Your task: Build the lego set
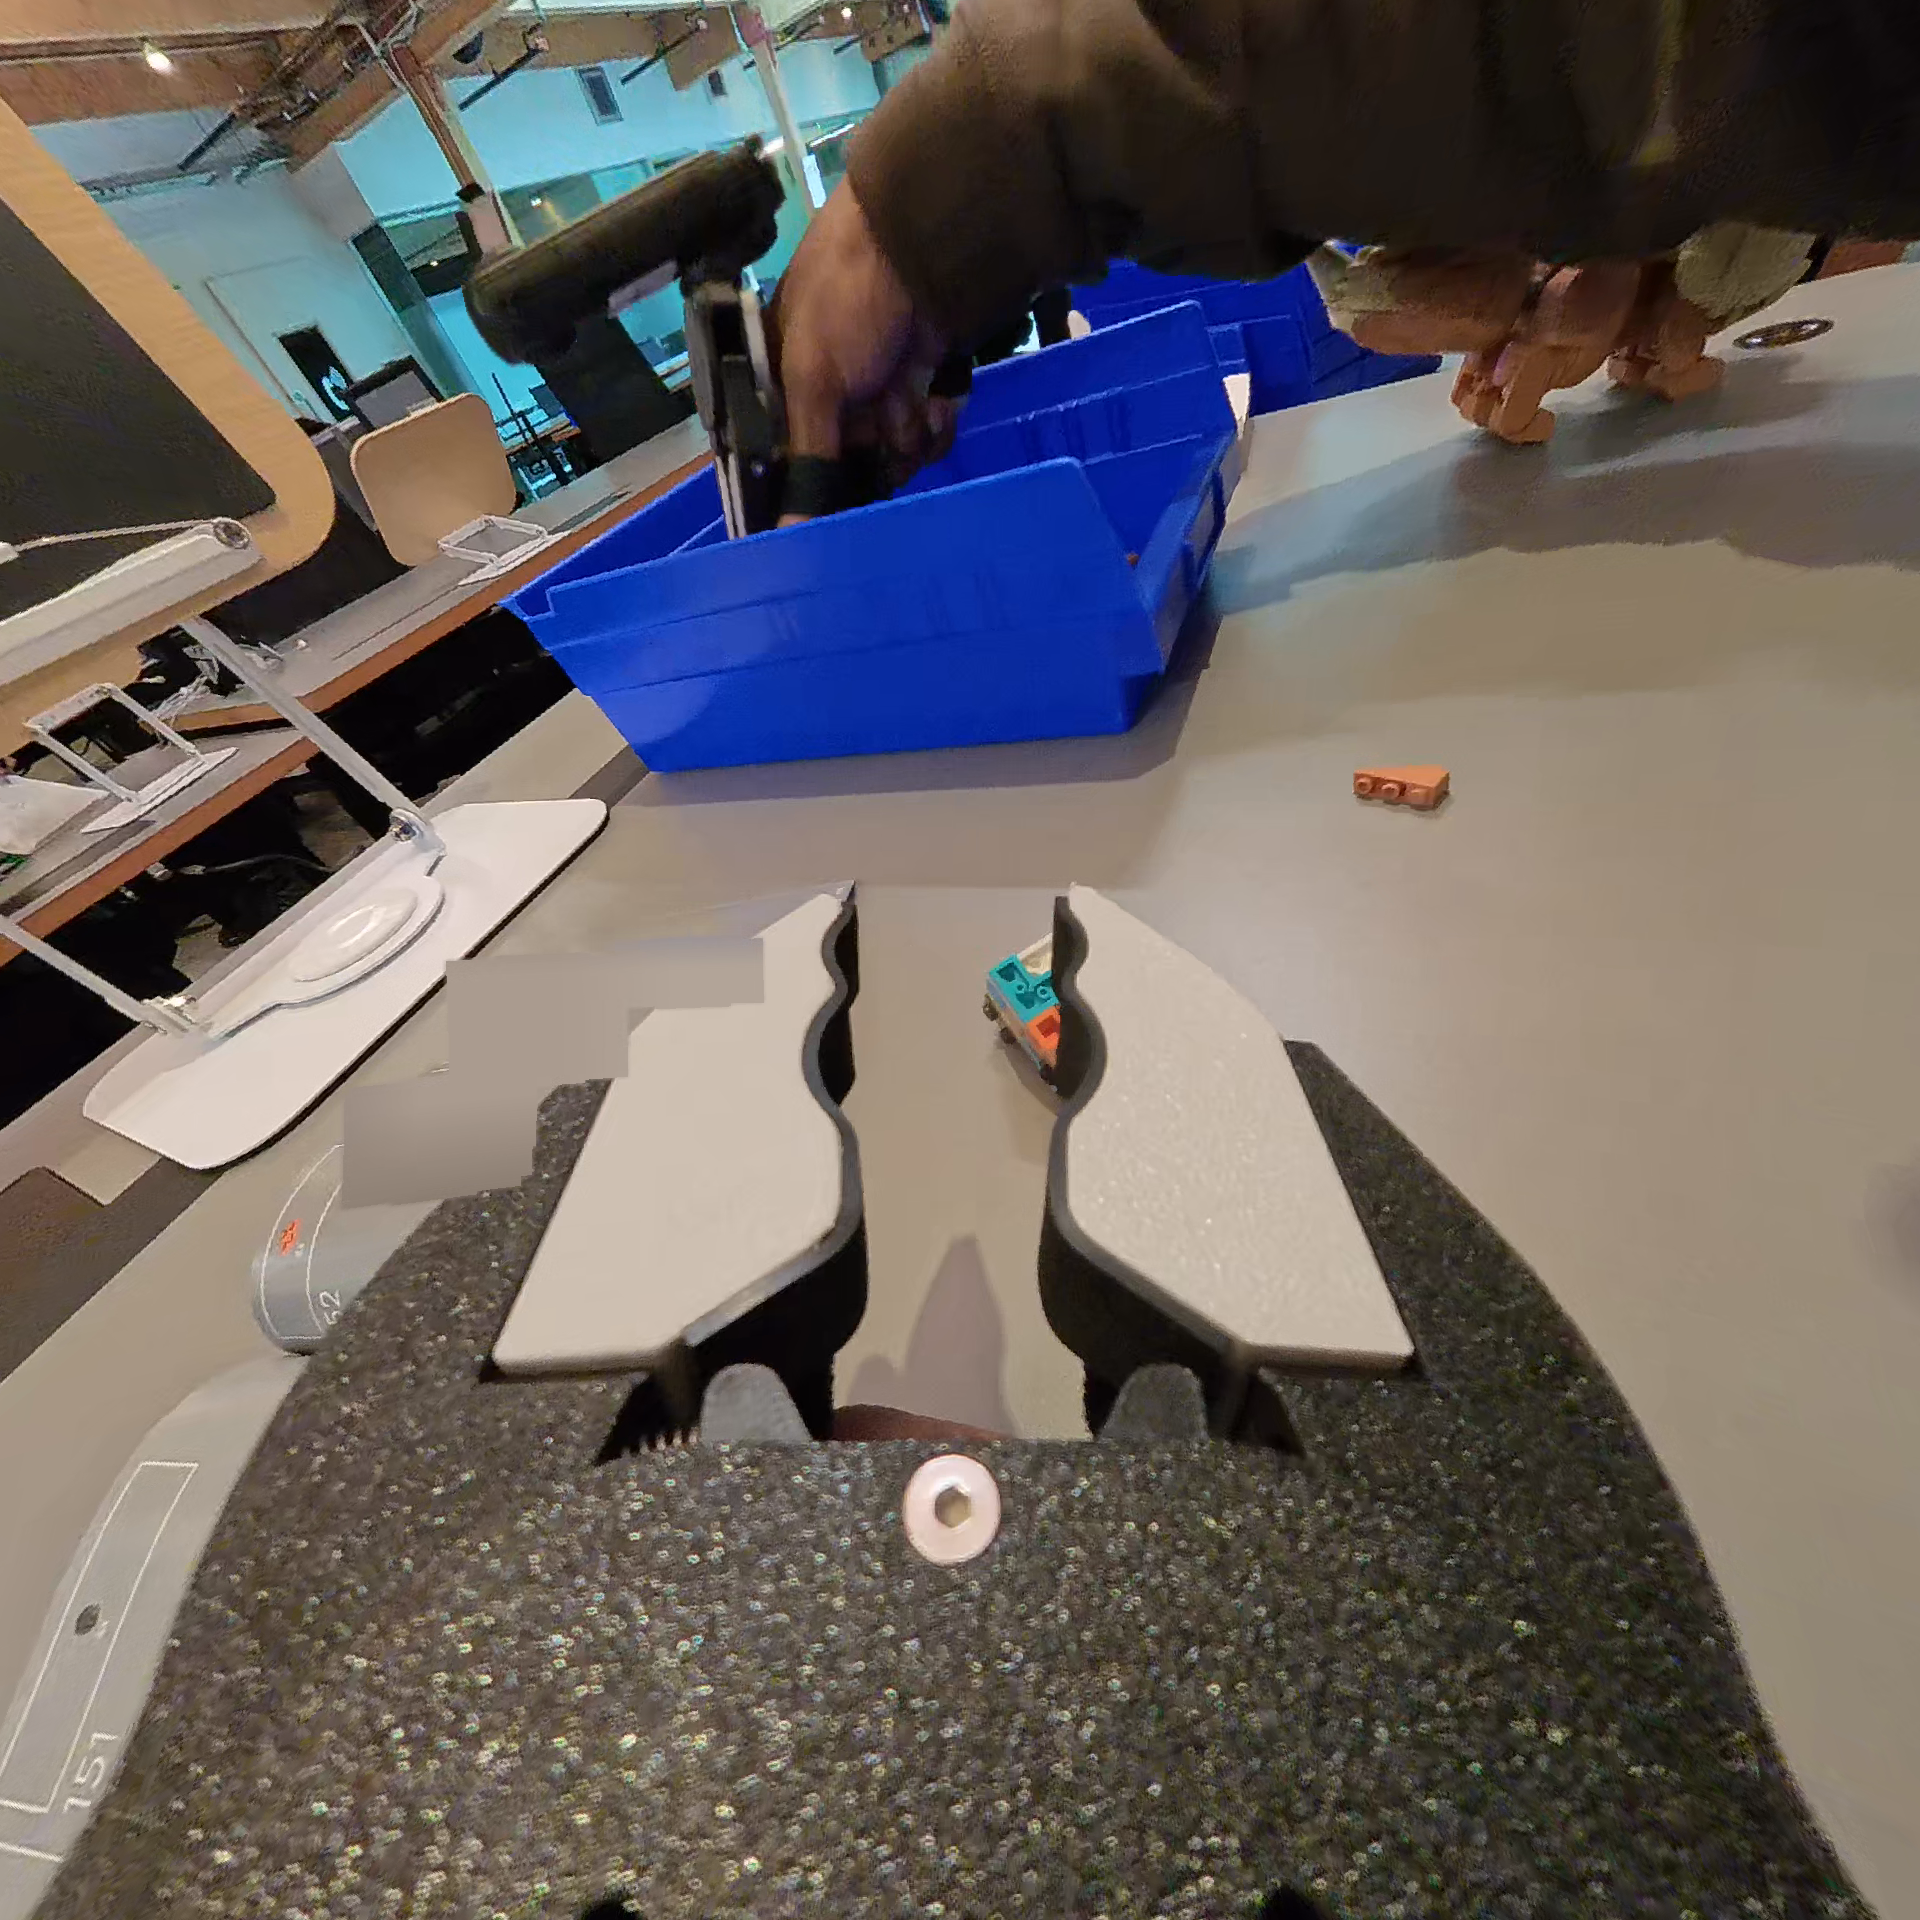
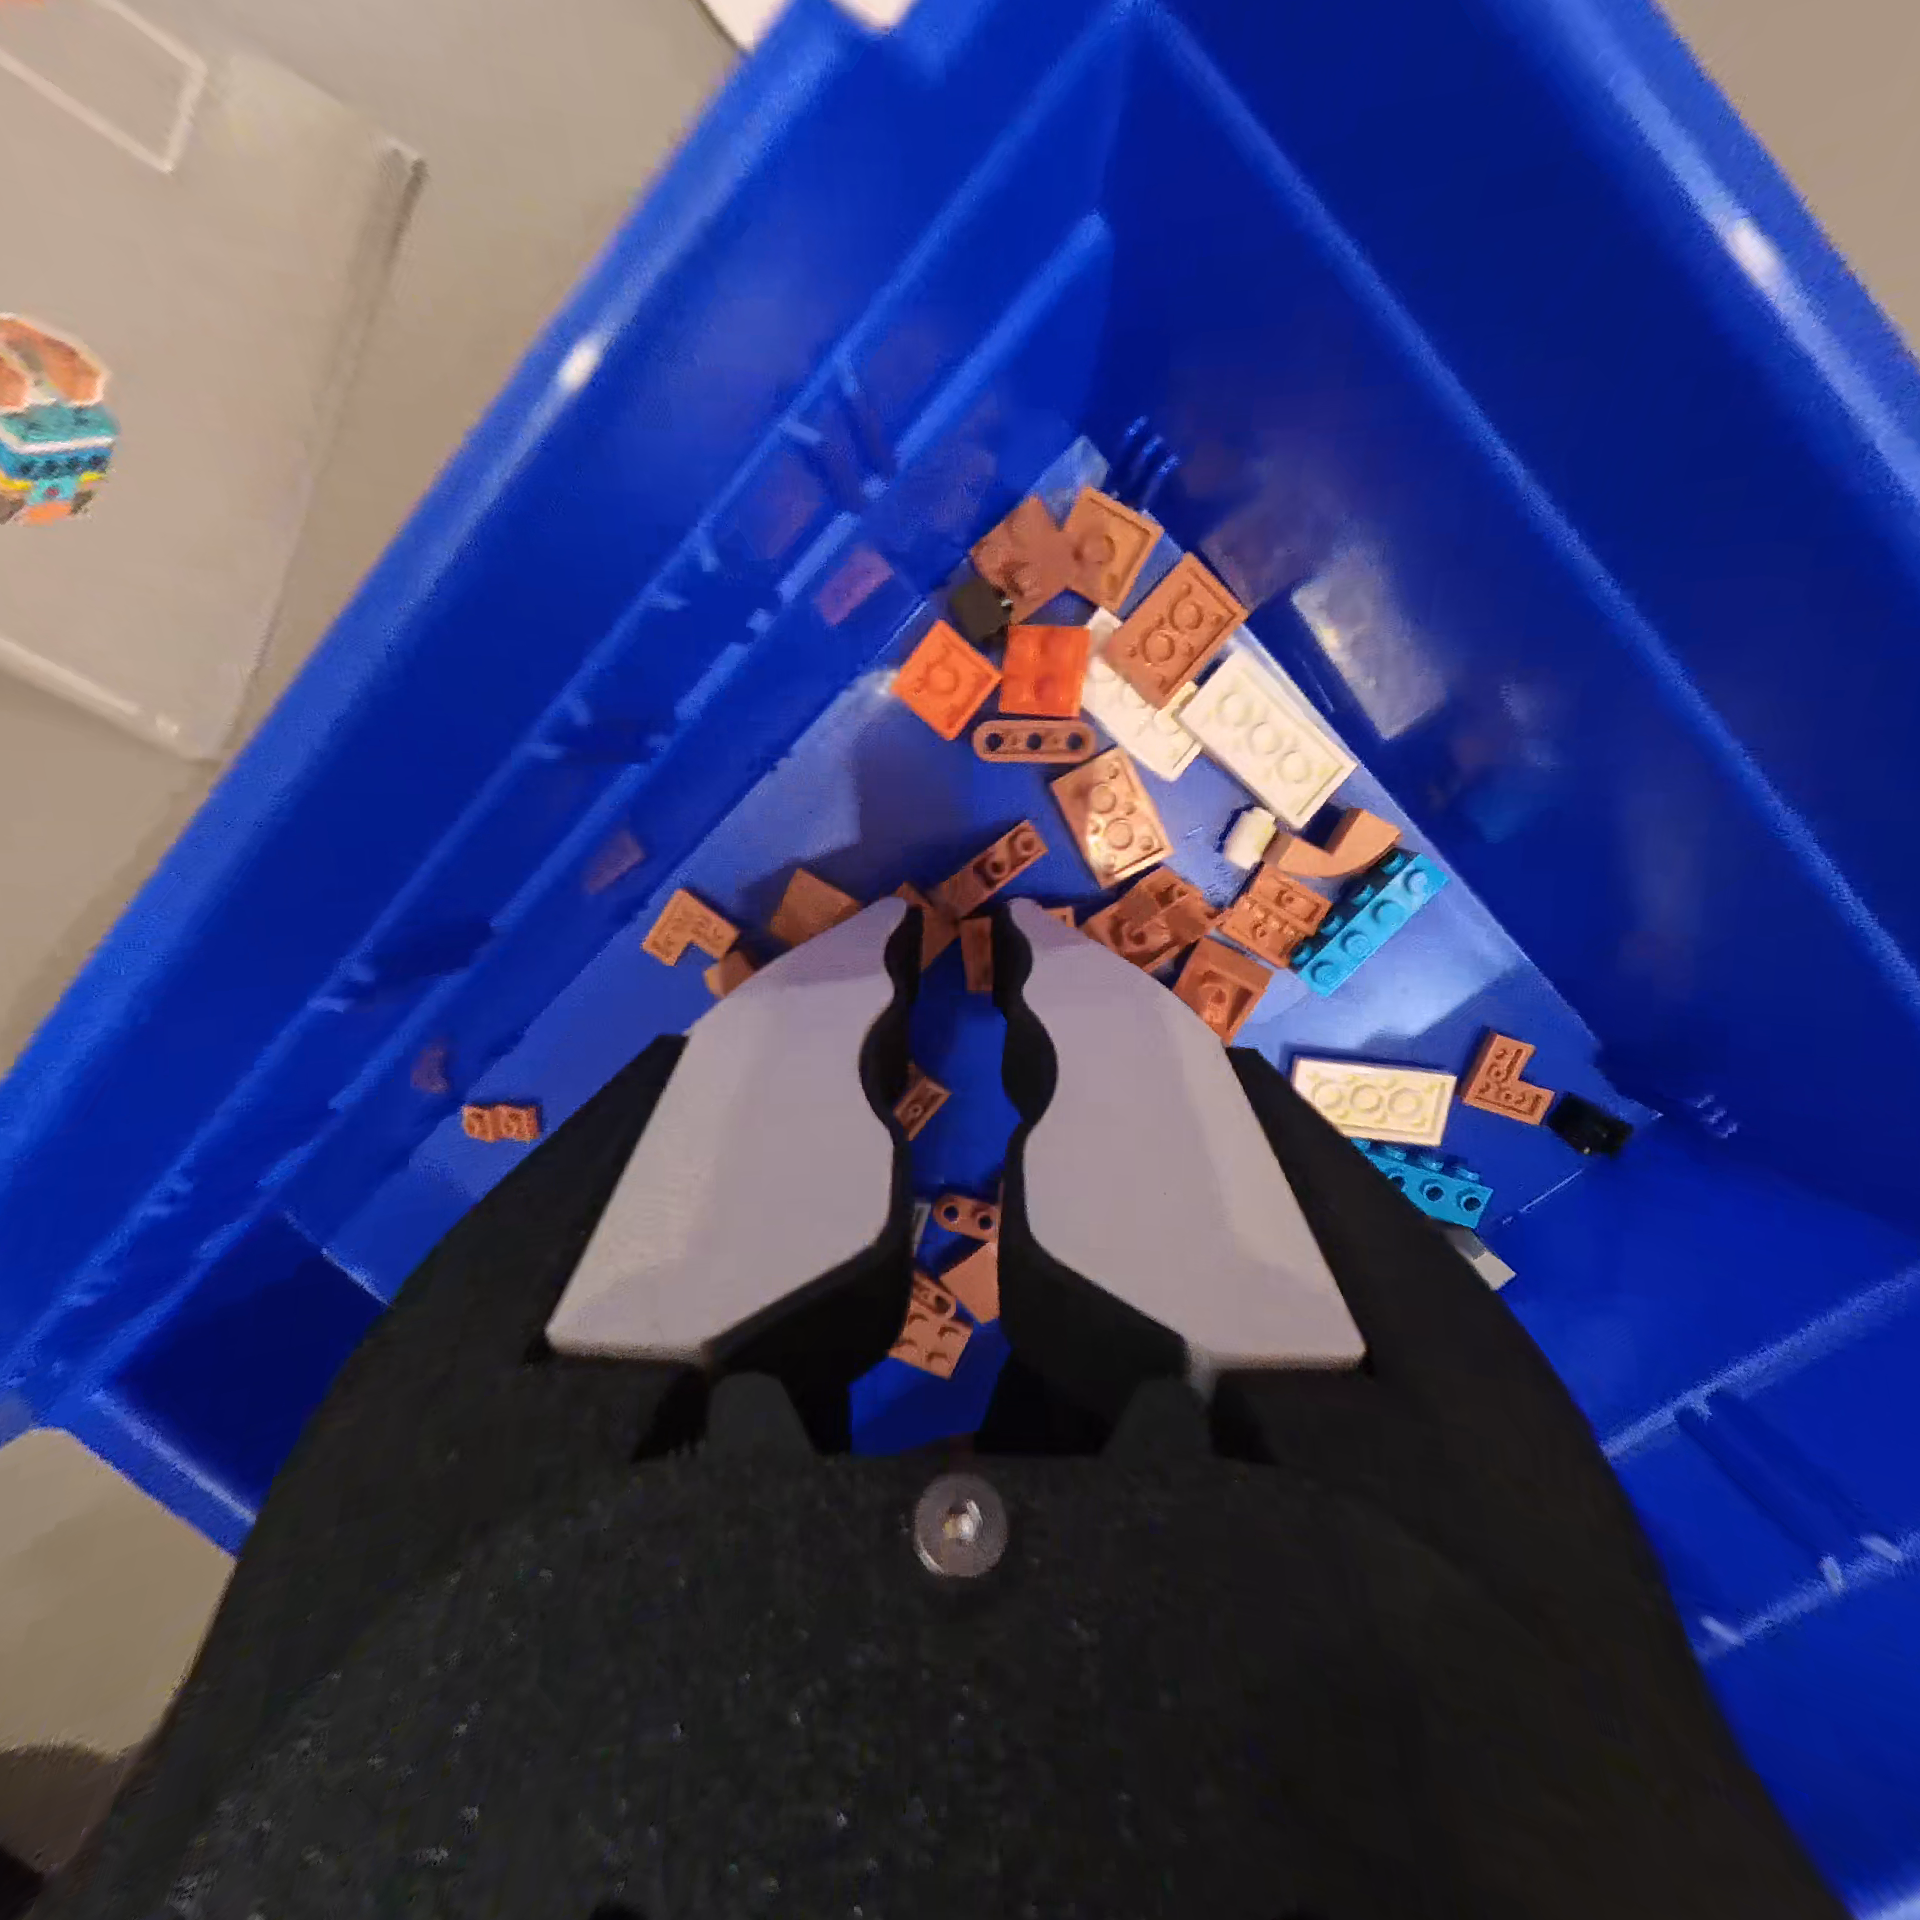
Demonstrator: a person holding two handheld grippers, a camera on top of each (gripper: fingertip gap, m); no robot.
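My left gripper (image 1: pixel 961 935) is open and empty, low over the grey table (image 1: pixel 1455 1039). A small teal, orange and white lego build (image 1: pixel 1023 1000) stands on the table just beyond its right finger, partly hidden by it. A loose brown brick (image 1: pixel 1401 784) lies farther right. My right gripper (image 2: pixel 958 920) points down into a blue bin (image 2: pixel 520 883) of loose brown, orange, white and blue pieces. Its jaws stand a narrow gap apart, with a small brown piece (image 2: pixel 977 951) between the tips. From the left wrist view, a hand holds that gripper (image 1: pixel 732 416) inside the bin (image 1: pixel 883 623).
A brown brick-built model (image 1: pixel 1538 353) stands at the table's far right. More blue bins (image 1: pixel 1299 332) sit behind the first. A white stand base (image 1: pixel 364 935) and a grey roll (image 1: pixel 301 1278) lie at the left edge. A sheet with a model picture (image 2: pixel 52 416) lies beside the bin. Tip to tip, the grippers are about 30 cm apart. To reach the loose brown brick (image 1: pixel 1401 784) in a straight line is about 15 cm for my left fingers, about 30 cm for my right.
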